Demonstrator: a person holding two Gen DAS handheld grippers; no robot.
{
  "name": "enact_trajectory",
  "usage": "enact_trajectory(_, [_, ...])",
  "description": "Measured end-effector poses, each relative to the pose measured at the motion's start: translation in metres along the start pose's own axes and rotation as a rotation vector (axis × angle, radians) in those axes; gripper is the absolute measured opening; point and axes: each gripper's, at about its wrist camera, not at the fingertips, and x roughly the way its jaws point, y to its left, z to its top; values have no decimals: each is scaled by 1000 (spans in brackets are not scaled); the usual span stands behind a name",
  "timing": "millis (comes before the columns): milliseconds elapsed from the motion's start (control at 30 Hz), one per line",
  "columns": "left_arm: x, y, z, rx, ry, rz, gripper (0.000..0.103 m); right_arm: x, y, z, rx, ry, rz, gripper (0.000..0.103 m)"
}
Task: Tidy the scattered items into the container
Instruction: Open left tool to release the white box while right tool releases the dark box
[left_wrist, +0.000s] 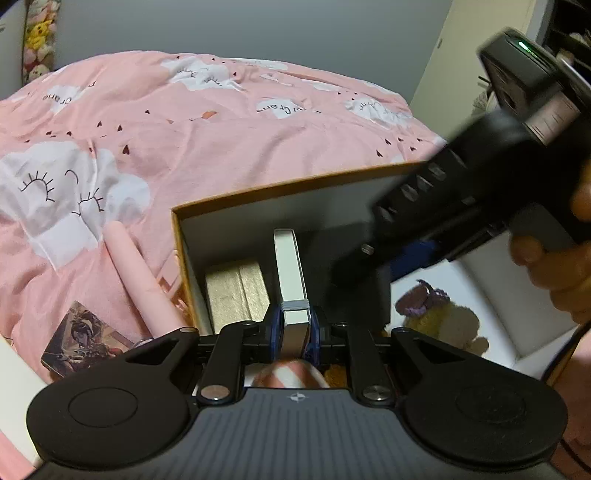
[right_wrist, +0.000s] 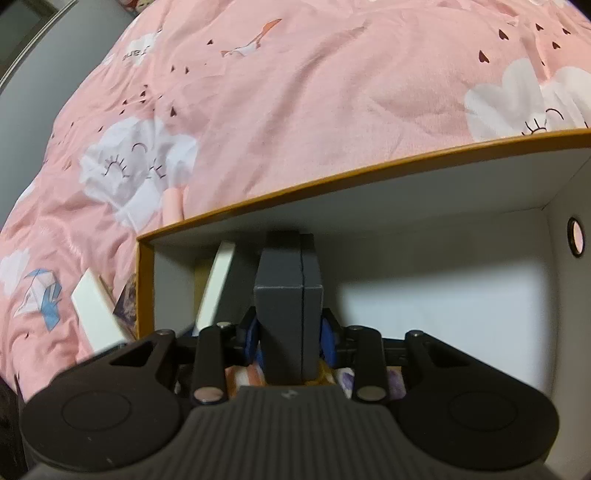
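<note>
The container is a cardboard box with white walls and an orange rim, lying on a pink bed cover. My left gripper is shut on a thin white box that stands on edge inside it, beside a gold box lying flat. My right gripper is over the same container, and its blue pads press both sides of an upright dark grey box. The white box leans just left of it. A purple and yellow knitted toy lies on the container floor.
Outside the container's left wall lie a pink cylinder, a picture card and a white box. A hand holds the right tool's black body over the container. The right end wall has a round hole.
</note>
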Motion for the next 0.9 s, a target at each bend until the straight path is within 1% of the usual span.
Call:
enact_trajectory(67, [0, -1, -1, 8, -3, 6, 19, 0, -1, -1, 23, -15, 5, 41])
enact_trajectory(267, [1, -8, -5, 37, -5, 36, 19, -9, -5, -3, 59, -30, 77, 47])
enact_trajectory(333, [0, -6, -4, 25, -9, 29, 19, -13, -5, -6, 56, -44, 92, 51])
enact_trajectory(400, [-2, -3, -4, 11, -14, 15, 20, -15, -5, -11, 57, -63, 106, 51])
enact_trajectory(467, [-4, -2, -3, 4, -11, 11, 20, -17, -7, -16, 68, -90, 120, 48])
enact_trajectory(533, [-10, 0, -2, 7, -11, 9, 20, -17, -9, -20, 76, -109, 140, 25])
enact_trajectory(633, [-18, 2, -4, 12, -14, 4, 20, -11, -13, -18, 108, -105, 172, 20])
enact_trajectory(700, [-17, 2, -5, 6, -3, -1, 19, -6, -13, -15, 126, -103, 172, 20])
enact_trajectory(767, [-14, 4, -6, -1, 10, -7, 17, 1, -13, -13, 133, -110, 138, 20])
enact_trajectory(900, [-10, 5, -6, -13, 9, -20, 17, 9, -18, -14, 175, -136, 148, 30])
